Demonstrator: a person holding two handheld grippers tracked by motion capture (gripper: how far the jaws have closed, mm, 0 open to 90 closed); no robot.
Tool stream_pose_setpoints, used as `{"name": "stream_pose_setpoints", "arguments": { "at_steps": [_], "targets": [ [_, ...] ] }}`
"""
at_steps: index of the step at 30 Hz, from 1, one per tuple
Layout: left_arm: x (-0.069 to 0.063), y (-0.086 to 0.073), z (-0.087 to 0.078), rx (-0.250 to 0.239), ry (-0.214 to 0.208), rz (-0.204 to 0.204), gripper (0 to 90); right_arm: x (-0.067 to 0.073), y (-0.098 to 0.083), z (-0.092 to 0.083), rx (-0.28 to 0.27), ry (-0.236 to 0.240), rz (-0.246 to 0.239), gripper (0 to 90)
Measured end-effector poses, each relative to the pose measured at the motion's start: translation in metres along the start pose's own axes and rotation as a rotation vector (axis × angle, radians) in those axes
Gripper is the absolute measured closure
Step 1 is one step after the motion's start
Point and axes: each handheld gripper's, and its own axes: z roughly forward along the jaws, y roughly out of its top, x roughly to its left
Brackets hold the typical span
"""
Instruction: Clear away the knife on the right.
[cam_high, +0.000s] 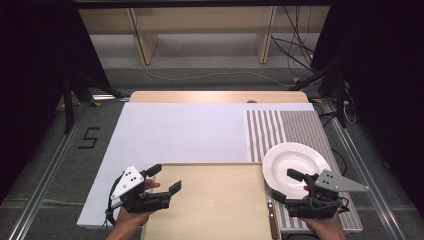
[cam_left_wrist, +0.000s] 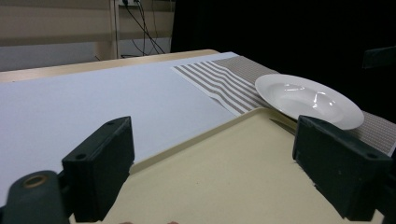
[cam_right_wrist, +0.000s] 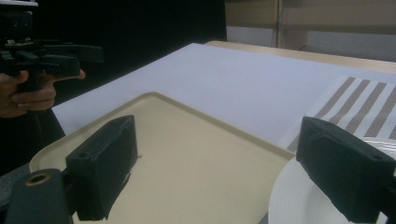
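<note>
Both grippers wide open, holding nothing: right gripper (cam_high: 291, 185) by the white plate (cam_high: 295, 162), left gripper (cam_high: 166, 178) over the tray (cam_high: 215, 205). I'd pinch the plate's rim squarely, lift level.

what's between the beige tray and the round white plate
In the high view a knife with a brown handle lies between the beige tray and the round white plate, along the tray's right edge.

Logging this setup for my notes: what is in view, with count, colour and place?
plate: one, white, on the mat, right of the tray.
tray: one, beige, near centre of the table.
mat: one, brown-striped, right side.
sheet: one, white, covering the table.
knife: one, brown handle, between tray and mat.
shelf: one, pale wood, behind the table.
left tongs: black, open, over the tray's left edge.
right tongs: black, open, at the plate's near rim.
</note>
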Motion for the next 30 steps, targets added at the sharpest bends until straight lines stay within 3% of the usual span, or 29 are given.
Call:
{"name": "stream_pose_setpoints", "arguments": {
  "at_steps": [4, 30],
  "targets": [
    [-0.0046, -0.0008, 0.0008, 0.012, -0.008, 0.033, 12.0, 0.0014, -0.0005, -0.0013, 0.001, -0.004, -0.002, 13.5],
    [-0.0017, -0.0002, 0.0003, -0.002, 0.000, 0.008, 11.9, 0.0026, -0.0004, -0.0021, -0.008, 0.001, -0.006, 13.3]
  ]
}}
